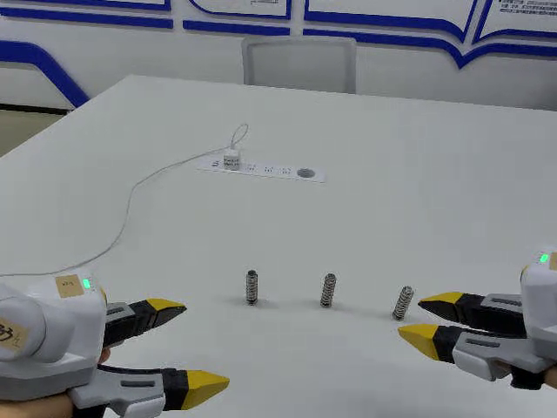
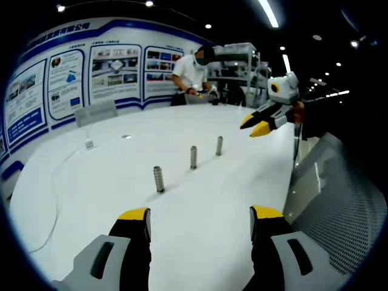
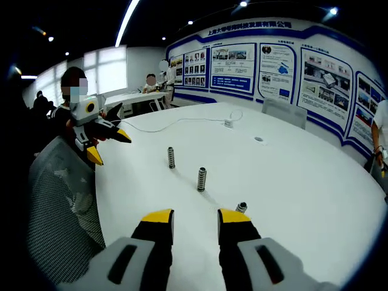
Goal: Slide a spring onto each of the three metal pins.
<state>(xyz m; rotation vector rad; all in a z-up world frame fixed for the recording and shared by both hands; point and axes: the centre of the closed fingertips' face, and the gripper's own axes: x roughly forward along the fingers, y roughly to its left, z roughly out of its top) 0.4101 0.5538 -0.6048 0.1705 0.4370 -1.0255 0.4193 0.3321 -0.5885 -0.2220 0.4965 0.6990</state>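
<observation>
**Jaws apart on both sides, nothing held**

Left gripper [image 1: 200, 342]: near left edge of the head view, jaws apart, empty. Right gripper [image 1: 412, 318]: near right, jaws apart, empty, tips just beside the right spring [image 1: 403, 302]. Three springs stand in a row on the white counter [image 1: 392, 131], between the grippers. Left spring [image 1: 251, 286] and middle spring [image 1: 328, 290] are upright; the right one leans. Pins inside them: cannot tell. Farther back lie a paper strip [image 1: 261, 168] and a thin cable [image 1: 130, 200].

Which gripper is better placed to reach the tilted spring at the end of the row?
Right, most likely. The right gripper, open, sits just beside the tilted spring; the left gripper is at the row's opposite end.
</observation>
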